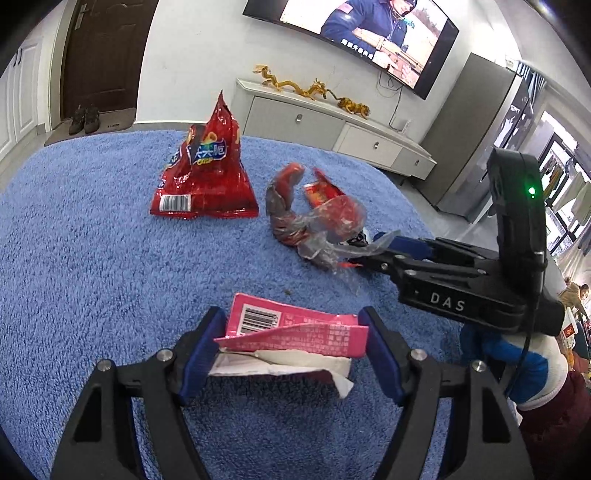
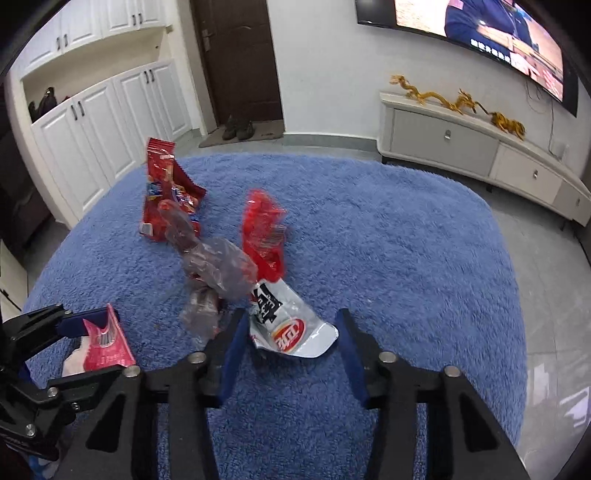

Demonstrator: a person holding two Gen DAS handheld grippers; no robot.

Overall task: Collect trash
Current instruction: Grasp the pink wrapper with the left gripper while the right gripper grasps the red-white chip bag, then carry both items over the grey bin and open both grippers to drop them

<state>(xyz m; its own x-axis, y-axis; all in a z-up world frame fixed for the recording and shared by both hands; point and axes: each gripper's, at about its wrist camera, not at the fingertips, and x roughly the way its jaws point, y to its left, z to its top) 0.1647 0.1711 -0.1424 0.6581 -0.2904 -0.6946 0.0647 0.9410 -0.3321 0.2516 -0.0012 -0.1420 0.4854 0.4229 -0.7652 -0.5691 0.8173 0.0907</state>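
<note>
Between the left gripper (image 1: 291, 350) fingers sits a torn pink carton (image 1: 291, 332), barcode facing up, white inner paper sticking out underneath. Both blue pads touch its sides, so the left is clamped on it. Right wrist view confirms: left gripper (image 2: 101, 343) at lower left, pink carton (image 2: 105, 345) pinched between its pads, just above the blue rug (image 2: 406, 258).

Right gripper (image 2: 291, 354): jaws spread apart, not closed on anything. A white-and-red chip wrapper (image 2: 291, 325) lies between the fingers; its left edge is at or against the left pad, right pad stands clear of it. A crumpled clear-and-red plastic wrapper (image 2: 218, 269) rises just ahead and left of the fingertips; can't tell whether it touches them. From the left wrist, right gripper (image 1: 369, 251) comes in from the right, tips buried in that crumpled wrapper (image 1: 314, 218), so finger gap can't be read there.

Farther out on the rug (image 1: 92, 240): a red snack bag (image 1: 205, 177) standing half upright, barcode at its lower left corner, near the crumpled wrapper but apart from it. Same bag (image 2: 168, 195) in right view, upper left of the pile.

Beyond the rug: TV cabinet (image 1: 332, 125) with gold dragon figurines (image 1: 314, 88), wall TV (image 1: 369, 33) on, dark door (image 2: 236, 59), white cupboards (image 2: 92, 110).
</note>
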